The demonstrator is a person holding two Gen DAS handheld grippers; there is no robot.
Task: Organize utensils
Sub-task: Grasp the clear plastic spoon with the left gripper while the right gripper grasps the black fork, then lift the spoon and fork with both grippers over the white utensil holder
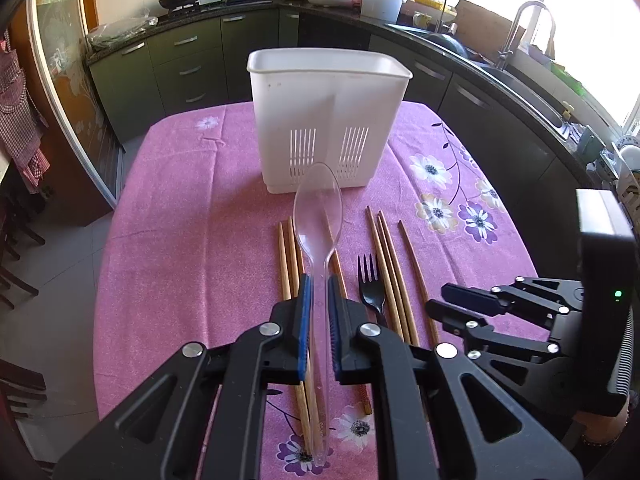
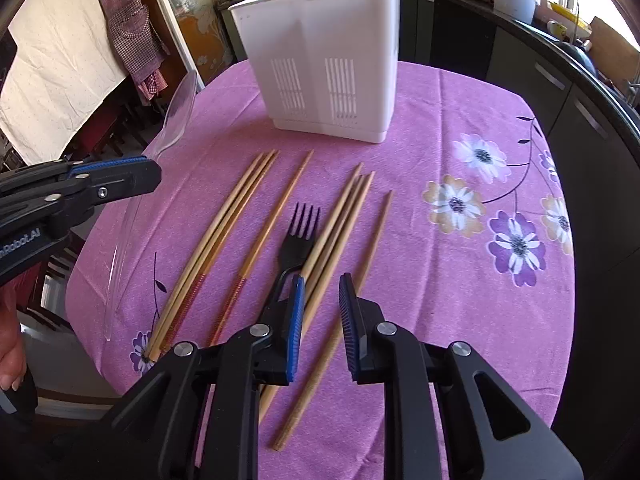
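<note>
One clear plastic spoon [image 1: 318,216] was clamped by its handle in the left tongs [image 1: 317,292], lifted off the cloth with its bowl pointing toward the far side. One black fork [image 2: 300,236] lay on the pink flowered cloth [image 2: 440,300] covering the counter, its tines toward the far side and its handle running under the left finger of the right tongs [image 2: 322,292]. The right tongs hung low over the cloth with the pads apart; two of the chopsticks showed in the gap, and the pads pressed on nothing.

Eight wooden chopsticks [image 2: 224,240] lay side by side in the right wrist view: three to the left, one alone beside them, three just right of the fork, and one alone at the far right. One white slotted utensil holder [image 1: 328,120] stood upright beyond them, near the far edge of the counter.
</note>
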